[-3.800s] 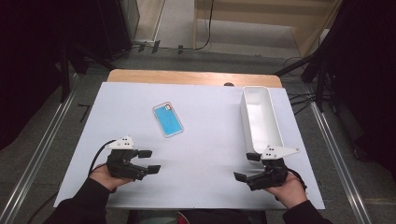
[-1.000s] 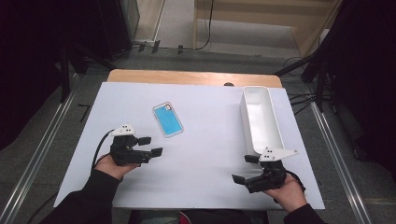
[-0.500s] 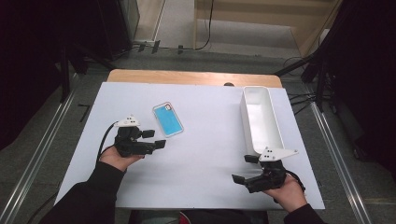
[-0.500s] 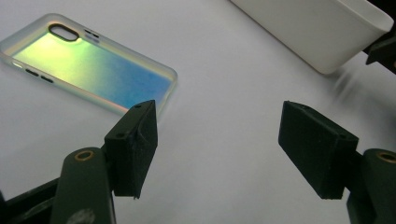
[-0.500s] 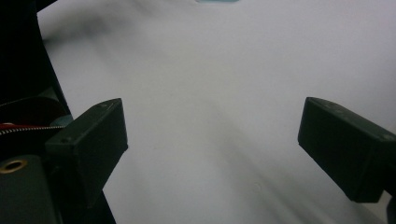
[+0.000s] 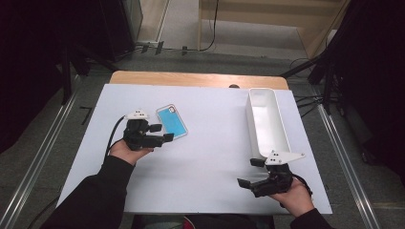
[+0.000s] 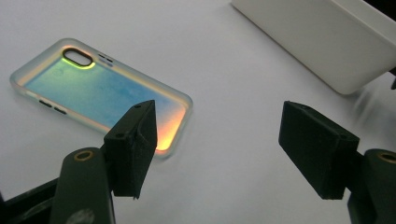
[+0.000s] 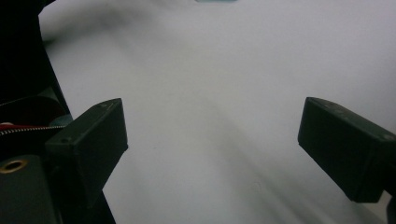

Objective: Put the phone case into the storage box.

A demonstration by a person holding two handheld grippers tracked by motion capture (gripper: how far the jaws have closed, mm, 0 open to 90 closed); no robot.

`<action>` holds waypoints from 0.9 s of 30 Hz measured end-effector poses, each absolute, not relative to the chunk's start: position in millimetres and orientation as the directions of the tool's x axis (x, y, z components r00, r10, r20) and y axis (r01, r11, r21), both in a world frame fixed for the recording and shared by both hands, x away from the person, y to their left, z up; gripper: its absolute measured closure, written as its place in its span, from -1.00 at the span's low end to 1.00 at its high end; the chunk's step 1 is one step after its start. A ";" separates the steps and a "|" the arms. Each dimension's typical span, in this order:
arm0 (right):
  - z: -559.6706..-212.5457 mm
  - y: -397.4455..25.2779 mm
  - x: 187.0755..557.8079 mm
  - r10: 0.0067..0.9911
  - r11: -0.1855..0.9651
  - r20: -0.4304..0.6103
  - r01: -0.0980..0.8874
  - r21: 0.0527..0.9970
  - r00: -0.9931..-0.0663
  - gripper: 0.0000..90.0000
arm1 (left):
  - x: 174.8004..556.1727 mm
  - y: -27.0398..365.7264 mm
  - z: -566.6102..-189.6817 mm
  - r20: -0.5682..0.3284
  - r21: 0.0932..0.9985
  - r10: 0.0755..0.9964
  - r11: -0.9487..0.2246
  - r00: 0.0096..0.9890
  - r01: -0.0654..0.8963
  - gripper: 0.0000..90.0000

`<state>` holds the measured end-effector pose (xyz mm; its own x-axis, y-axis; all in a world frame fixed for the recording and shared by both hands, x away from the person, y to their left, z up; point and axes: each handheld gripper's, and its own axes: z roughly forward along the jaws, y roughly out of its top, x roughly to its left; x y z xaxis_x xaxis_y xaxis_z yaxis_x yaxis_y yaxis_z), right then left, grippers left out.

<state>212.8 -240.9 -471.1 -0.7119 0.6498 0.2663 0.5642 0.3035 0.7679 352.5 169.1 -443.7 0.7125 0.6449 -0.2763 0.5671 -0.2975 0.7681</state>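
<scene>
Here the left gripper hovers low over the white tabletop, its jaws spread wide and grasping nothing, with the tips just beside the near left edge of the phone case. The case lies flat on the left half of the table, a translucent shell with a blue iridescent back and the camera cutout toward its far end; in the left gripper view one black jaw overlaps the case's near corner, which glows orange, while the other jaw stands well off to the right over bare table. Whether the jaw touches the case cannot be told. Nothing lies between the jaws and the case. The long white rectangular bin sits on the right side of the table, running from far to near, well apart from the case; its side wall shows at the top right of the left gripper view. The right gripper rests in the person's hand near the table's near right corner, just beyond the bin's near end, its jaws released and apart above plain white surface.
</scene>
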 end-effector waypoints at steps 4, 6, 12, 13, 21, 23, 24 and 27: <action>-471.3 -240.6 212.7 0.650 0.305 0.266 0.565 0.767 -0.712 -0.84 | 360.7 164.7 -442.7 -0.253 0.768 0.658 -0.309 0.709 0.561 -0.38; -471.5 -240.4 212.8 0.649 0.305 0.268 0.566 0.765 -0.712 -0.84 | 363.6 161.9 -442.0 -0.259 0.770 0.659 -0.300 0.706 0.563 -0.38; -471.1 -239.6 212.3 0.643 0.306 0.270 0.564 0.767 -0.716 -0.84 | 372.6 151.0 -441.2 -0.230 0.778 0.662 -0.314 0.713 0.544 -0.38; -471.4 -239.4 212.7 0.643 0.307 0.268 0.563 0.768 -0.717 -0.84 | 374.3 148.6 -440.9 -0.233 0.777 0.666 -0.311 0.708 0.548 -0.38; -471.4 -239.6 212.9 0.644 0.303 0.272 0.565 0.768 -0.715 -0.84 | 391.4 139.4 -443.8 -0.228 0.780 0.699 -0.285 0.677 0.557 -0.38; -471.2 -239.5 212.5 0.643 0.303 0.274 0.566 0.767 -0.715 -0.84 | 395.3 137.1 -444.3 -0.227 0.783 0.707 -0.277 0.669 0.557 -0.38; -471.2 -239.7 212.5 0.642 0.307 0.270 0.564 0.767 -0.718 -0.84 | 397.5 136.3 -445.0 -0.226 0.789 0.707 -0.270 0.670 0.552 -0.38; -471.0 -239.9 212.5 0.642 0.303 0.275 0.567 0.766 -0.715 -0.84 | 400.3 135.4 -449.9 -0.232 0.782 0.715 -0.266 0.660 0.563 -0.37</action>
<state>212.5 -239.9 -471.0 -0.7152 0.6424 0.2752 0.5668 0.3029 0.7661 400.3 135.4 -449.9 0.6596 0.7150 -0.2318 0.5633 -0.2662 0.7822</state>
